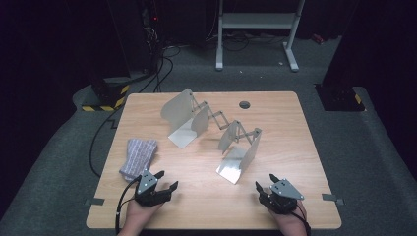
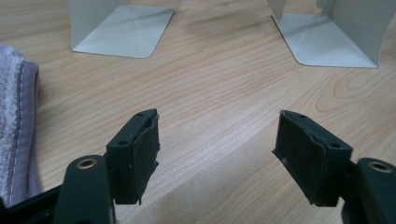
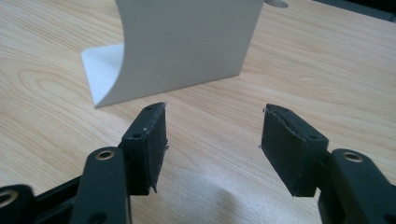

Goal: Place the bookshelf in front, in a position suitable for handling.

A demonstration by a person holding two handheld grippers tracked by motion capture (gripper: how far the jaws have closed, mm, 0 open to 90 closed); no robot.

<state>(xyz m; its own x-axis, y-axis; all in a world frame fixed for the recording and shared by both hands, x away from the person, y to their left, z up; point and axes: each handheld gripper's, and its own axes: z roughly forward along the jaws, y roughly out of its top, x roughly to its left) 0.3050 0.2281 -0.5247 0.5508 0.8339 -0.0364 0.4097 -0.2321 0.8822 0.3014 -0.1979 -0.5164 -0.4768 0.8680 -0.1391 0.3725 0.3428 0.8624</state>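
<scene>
Beside left tool (image 2: 217, 140), folded cloth (image 2: 16, 126), right tool (image 3: 212, 144) facing bookend (image 3: 187, 46)

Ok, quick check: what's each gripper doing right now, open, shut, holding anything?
Left gripper: open, holding nothing, beside the folded purple striped cloth.
Right gripper: open, holding nothing, facing the white metal expandable bookend.

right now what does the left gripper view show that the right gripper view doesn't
Left gripper view alone: the folded cloth at its left edge, and both metal end plates of the extendable bookend, the left plate and right plate. Right gripper view alone: the table's cable hole at the top, and one end plate seen close, standing upright. Both: the wooden table, and that view's own jaws open with nothing between them, the left gripper and right gripper.
</scene>
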